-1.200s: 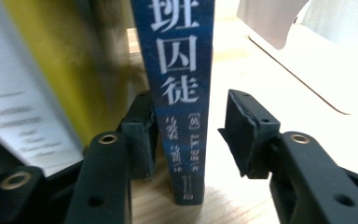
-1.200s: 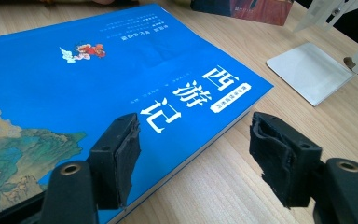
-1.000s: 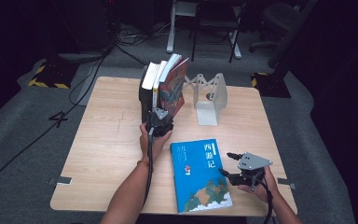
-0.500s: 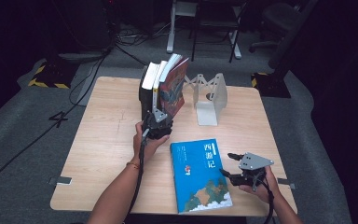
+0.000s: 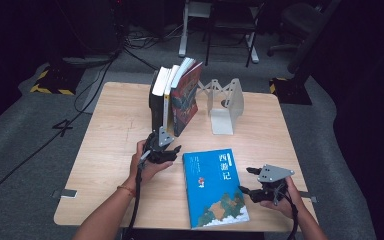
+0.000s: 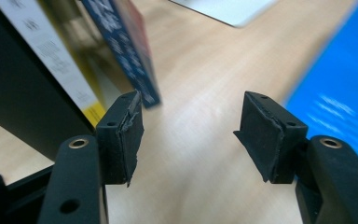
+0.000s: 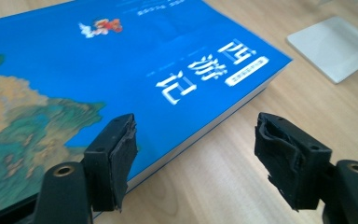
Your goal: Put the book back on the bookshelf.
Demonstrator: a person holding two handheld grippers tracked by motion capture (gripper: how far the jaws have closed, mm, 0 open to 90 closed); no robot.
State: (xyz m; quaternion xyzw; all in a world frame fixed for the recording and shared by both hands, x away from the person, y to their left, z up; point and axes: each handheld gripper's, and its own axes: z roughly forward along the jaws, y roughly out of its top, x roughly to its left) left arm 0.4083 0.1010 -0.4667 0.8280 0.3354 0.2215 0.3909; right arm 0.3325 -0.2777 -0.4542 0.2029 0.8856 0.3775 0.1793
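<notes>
Now the blue book (image 5: 215, 186) lies flat on the wooden bench (image 5: 115, 125), cover up, between the two hands. The right gripper (image 5: 246, 181) rests just beside the book's right edge; its fingers (image 7: 114, 158) stand apart and grip nothing, the book's corner just in front of one of them in the right gripper view. They have just been opening a little, with nothing between them. The left gripper (image 5: 166, 150) sits at the foot of a row of upright books (image 5: 175, 97), whose outermost volume leans. Its fingers (image 6: 121, 135) are open with only bare bench between them, and they too have just been widening. A white metal bookend (image 5: 225, 107) stands right of the row, apart from it, beyond the blue book's far end. Compared with a second ago, the left hand has drawn back slightly from the row towards the near edge, while the right hand and the blue book lie where they were.
</notes>
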